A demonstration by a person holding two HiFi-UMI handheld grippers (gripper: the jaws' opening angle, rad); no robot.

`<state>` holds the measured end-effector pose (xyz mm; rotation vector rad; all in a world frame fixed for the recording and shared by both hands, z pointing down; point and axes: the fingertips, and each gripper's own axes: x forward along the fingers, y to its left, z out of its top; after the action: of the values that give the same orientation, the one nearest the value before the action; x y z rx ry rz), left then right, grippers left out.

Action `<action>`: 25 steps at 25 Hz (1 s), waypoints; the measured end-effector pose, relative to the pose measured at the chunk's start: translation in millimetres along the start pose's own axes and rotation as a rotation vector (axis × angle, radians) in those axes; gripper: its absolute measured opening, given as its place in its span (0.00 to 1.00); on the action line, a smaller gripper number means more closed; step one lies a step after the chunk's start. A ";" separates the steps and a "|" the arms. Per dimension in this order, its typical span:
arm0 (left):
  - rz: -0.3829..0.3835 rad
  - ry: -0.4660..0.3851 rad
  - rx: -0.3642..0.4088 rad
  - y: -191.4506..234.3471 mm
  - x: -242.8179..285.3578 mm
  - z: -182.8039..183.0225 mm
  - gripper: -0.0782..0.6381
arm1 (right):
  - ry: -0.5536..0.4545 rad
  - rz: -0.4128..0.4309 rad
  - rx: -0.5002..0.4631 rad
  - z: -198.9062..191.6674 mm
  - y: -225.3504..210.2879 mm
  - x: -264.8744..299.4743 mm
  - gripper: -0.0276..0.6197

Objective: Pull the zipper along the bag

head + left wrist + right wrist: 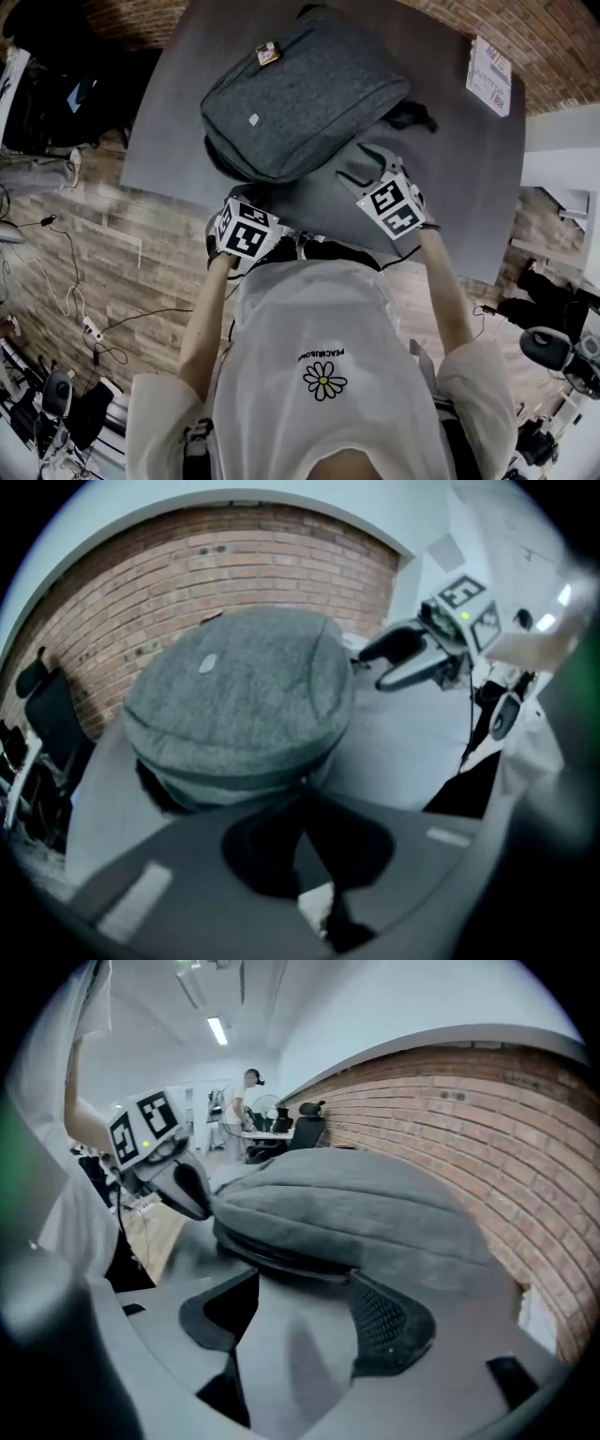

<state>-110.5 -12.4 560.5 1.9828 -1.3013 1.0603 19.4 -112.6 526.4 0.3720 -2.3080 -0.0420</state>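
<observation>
A grey backpack point(300, 94) lies flat on the grey table point(459, 187). My left gripper point(239, 199) is at the bag's near left edge. In the left gripper view its jaws point(302, 799) are shut, with their tips against the bag's lower seam point(234, 775). Whether they pinch a zipper pull or fabric is hidden. My right gripper point(364, 167) hovers at the bag's near right edge. In the right gripper view it is open point(300, 1288), with bare table between its fingers point(389, 1326) and the bag point(347, 1213) just ahead.
A white printed box point(489, 75) lies at the table's far right corner. A black strap point(412, 117) sticks out from the bag's right side, and a small tag point(268, 53) sits on its far end. Cables point(84, 319) trail on the wooden floor at left.
</observation>
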 end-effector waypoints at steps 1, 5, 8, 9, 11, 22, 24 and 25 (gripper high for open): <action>-0.004 -0.002 0.000 0.6 -0.2 -0.4 0.13 | 0.008 -0.048 0.009 -3.2 -27.9 -6.6 0.50; -0.013 0.003 0.006 -2.8 1.4 -3.0 0.13 | 0.073 -0.141 0.011 -10.2 -124.4 -13.9 0.63; -0.012 0.004 0.004 -10.5 5.2 2.7 0.13 | 0.139 -0.136 0.001 -17.7 -165.0 -10.8 0.63; -0.012 0.005 0.006 -13.3 6.5 5.1 0.13 | 0.150 -0.129 0.000 -18.8 -171.1 -12.9 0.58; -0.007 0.006 0.009 -16.1 8.3 8.2 0.13 | 0.158 -0.118 0.020 -21.2 -177.9 -19.7 0.60; 0.027 0.002 -0.052 -9.2 4.3 4.5 0.13 | 0.161 -0.097 0.147 -41.2 -211.7 -17.5 0.80; 0.034 0.007 -0.056 -8.6 4.4 3.6 0.13 | 0.202 -0.015 0.105 -41.8 -201.3 -7.1 0.82; 0.037 0.010 -0.057 -8.7 5.0 3.8 0.13 | 0.219 0.025 0.084 -41.6 -195.5 -1.9 0.82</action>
<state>-100.2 -14.4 562.5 1.9161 -1.3527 1.0374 99.9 -295.5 525.7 0.3713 -2.1013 0.1034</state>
